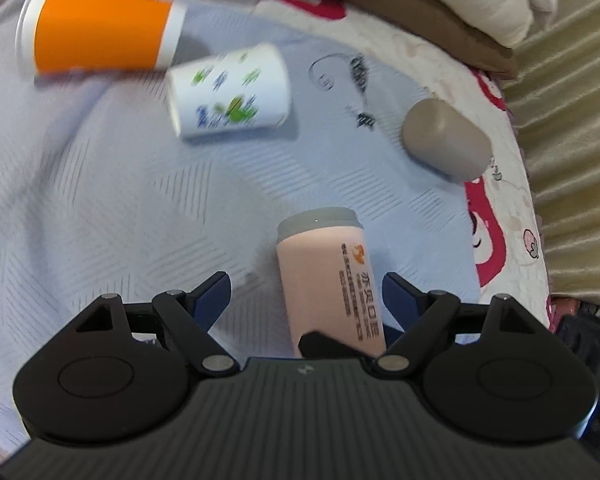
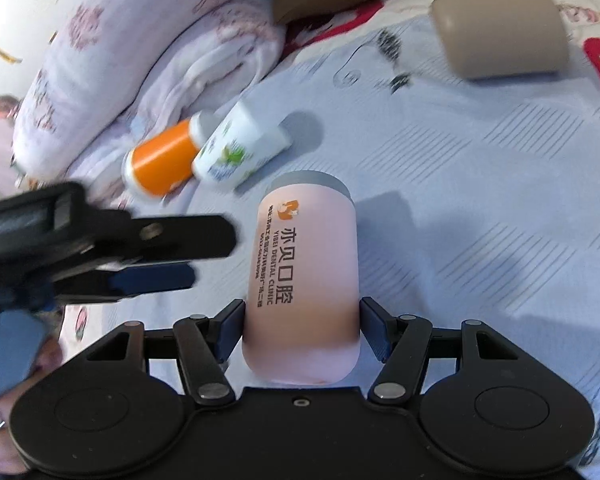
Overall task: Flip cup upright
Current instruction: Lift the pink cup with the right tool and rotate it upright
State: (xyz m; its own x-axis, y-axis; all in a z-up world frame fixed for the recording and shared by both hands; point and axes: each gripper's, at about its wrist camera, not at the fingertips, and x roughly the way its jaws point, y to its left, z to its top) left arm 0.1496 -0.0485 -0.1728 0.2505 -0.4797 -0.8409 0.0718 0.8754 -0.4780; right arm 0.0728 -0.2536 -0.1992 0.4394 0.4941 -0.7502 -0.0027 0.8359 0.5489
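A pink cup with a grey lid and dark printed lettering is gripped between the fingers of my right gripper, lid end pointing away, above the pale blue bedsheet. The same pink cup shows in the left wrist view, between the open fingers of my left gripper, nearer the right finger; contact is not seen. The left gripper also shows blurred at the left of the right wrist view.
An orange paper cup and a white paper cup with a green-blue print lie on their sides. A taupe cup lies at the right. Folded pink quilts and a brown pillow lie behind.
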